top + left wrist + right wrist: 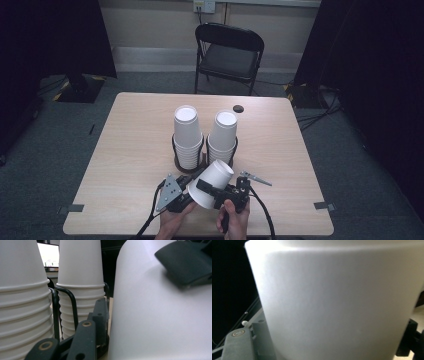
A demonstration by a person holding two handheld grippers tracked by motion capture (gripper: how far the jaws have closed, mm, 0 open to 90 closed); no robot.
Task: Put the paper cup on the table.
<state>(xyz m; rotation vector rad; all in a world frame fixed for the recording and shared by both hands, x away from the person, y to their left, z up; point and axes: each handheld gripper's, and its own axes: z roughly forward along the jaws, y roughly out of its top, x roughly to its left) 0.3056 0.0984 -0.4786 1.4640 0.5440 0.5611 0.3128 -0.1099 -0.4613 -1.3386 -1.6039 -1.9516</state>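
— Near edge of the table [125,150], what's where?

— I've got a white paper cup [210,183] tilted, base pointing far-right toward the right-hand cup stack [222,136], mouth near-left. My right gripper [220,192] pinches its wall across the middle.

— And your left?

— My left gripper [186,196] sits at the cup's mouth, touching; I can't tell whether it's spread. The left-hand cup stack [187,136] lies farther off in the black wire holder [176,150].
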